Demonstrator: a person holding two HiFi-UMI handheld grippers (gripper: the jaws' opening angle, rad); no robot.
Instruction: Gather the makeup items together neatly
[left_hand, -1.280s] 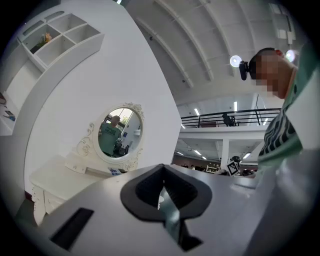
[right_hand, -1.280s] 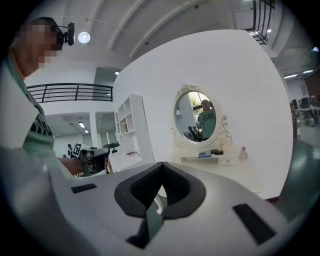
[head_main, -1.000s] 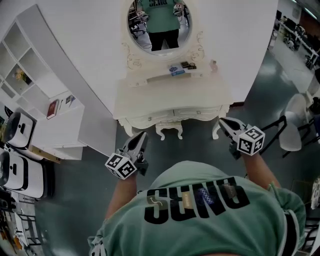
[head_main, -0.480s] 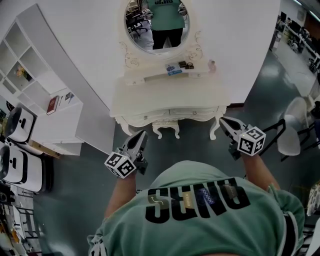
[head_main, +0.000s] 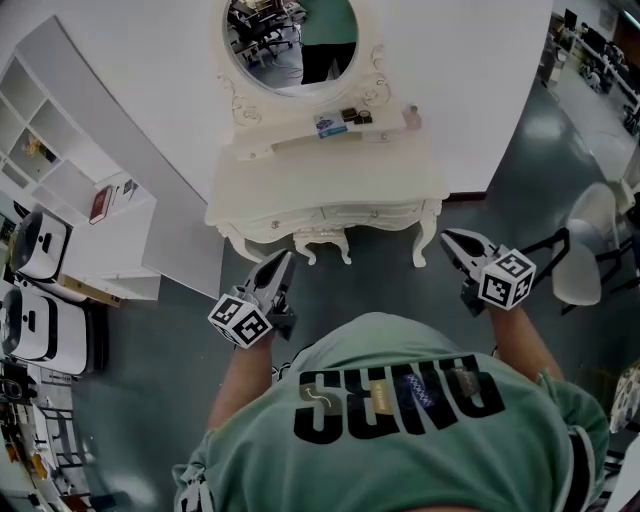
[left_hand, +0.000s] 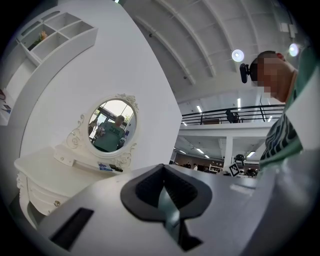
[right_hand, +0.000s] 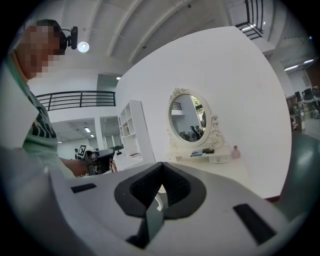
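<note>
1. I had both tools low, in front of the person's waist. The left gripper (head_main: 283, 262) and the right gripper (head_main: 450, 240) each pointed toward the dressing table (head_main: 322, 222), and both were well short of it.
2. Both sets of jaws were pressed together with nothing between them. That made sense to me, since there was nothing within reach to grip.
3. The makeup items (head_main: 340, 121) sat on the narrow ledge (head_main: 300, 143) under the oval mirror (head_main: 293, 38). I could see a pale blue flat piece and a couple of dark small cases close together. A pink bottle (head_main: 411, 116) stood apart from them at the ledge's right end.
4. They looked too small from here for me to say exactly what each one was. My guess was compacts or palettes.
5. I judged the gathering as not yet begun, because the pink bottle was the outlier that needed to join the cluster.
6. The worktop (head_main: 320, 178) below the ledge was cream-white and ornate, with curved legs and two small drawers.
7. Around it were a white wall, a white shelf unit (head_main: 45, 120) on the left, a pale chair (head_main: 590, 255) on the right and a dark grey-green floor (head_main: 150, 380).
</note>
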